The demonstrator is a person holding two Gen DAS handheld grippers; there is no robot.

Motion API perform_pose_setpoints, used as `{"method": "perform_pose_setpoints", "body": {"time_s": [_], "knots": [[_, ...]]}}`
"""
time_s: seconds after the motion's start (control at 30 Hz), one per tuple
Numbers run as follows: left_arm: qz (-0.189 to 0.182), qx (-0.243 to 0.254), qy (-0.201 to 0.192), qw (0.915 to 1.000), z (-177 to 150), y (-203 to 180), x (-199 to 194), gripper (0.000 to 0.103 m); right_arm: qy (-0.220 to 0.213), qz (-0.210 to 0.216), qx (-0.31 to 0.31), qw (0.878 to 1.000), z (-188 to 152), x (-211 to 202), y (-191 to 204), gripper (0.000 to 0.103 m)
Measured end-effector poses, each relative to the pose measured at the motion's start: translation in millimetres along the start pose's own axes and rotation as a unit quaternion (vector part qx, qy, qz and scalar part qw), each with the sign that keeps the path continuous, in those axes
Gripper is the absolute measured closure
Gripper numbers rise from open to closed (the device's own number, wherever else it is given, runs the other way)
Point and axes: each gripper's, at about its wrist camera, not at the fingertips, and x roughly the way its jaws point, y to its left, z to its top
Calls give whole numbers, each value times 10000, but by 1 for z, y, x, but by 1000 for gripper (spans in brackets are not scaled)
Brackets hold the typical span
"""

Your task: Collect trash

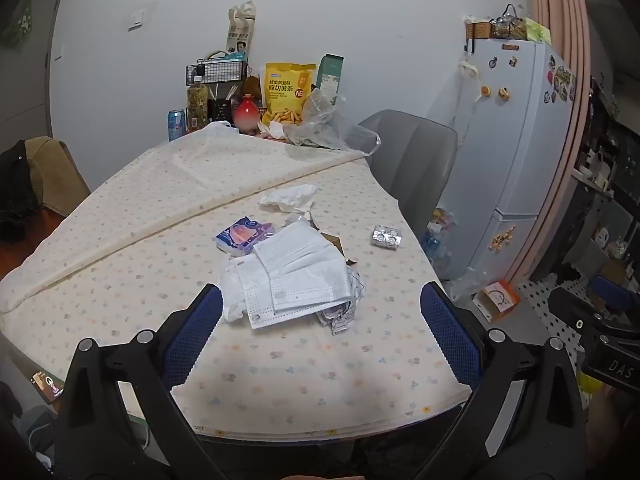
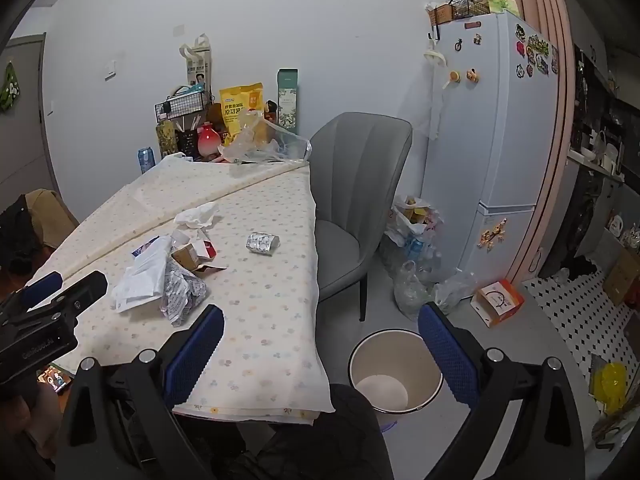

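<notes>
**Trash on the table, bin on the floor, both grippers wide and empty**

We see the left gripper [image 1: 322, 332] hanging over the near edge of the table [image 1: 280, 392] with its jaws spread wide and nothing between them. Just beyond its fingertips lies a heap of white face masks [image 1: 296, 276] over crumpled printed paper [image 1: 340, 312]. Beside the heap sits a small purple tissue pack [image 1: 244, 236], farther back a crumpled tissue [image 1: 290, 198], and off to the right a silver blister pack [image 1: 386, 237] lies alone.

Our right gripper [image 2: 320, 344] is likewise wide and holds nothing; it sits over the table's corner, with the white bin [image 2: 396, 372] on the floor between its fingers in the picture. From the right wrist view a torn cardboard box [image 2: 196, 256] shows behind the masks; what it once held we cannot make out. A grey chair [image 2: 356, 200] stands against the table's right side, and a clear plastic bag [image 2: 264, 144] rests at the far end.
</notes>
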Motion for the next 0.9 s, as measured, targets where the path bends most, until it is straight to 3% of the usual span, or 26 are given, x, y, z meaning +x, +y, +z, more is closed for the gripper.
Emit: {"method": "perform_pose_setpoints", "body": {"time_s": [0.9], "knots": [[53,-28,-14,10000,1,2,-6,5,-97,56,88,9999,0,-4,-3,8]]}}
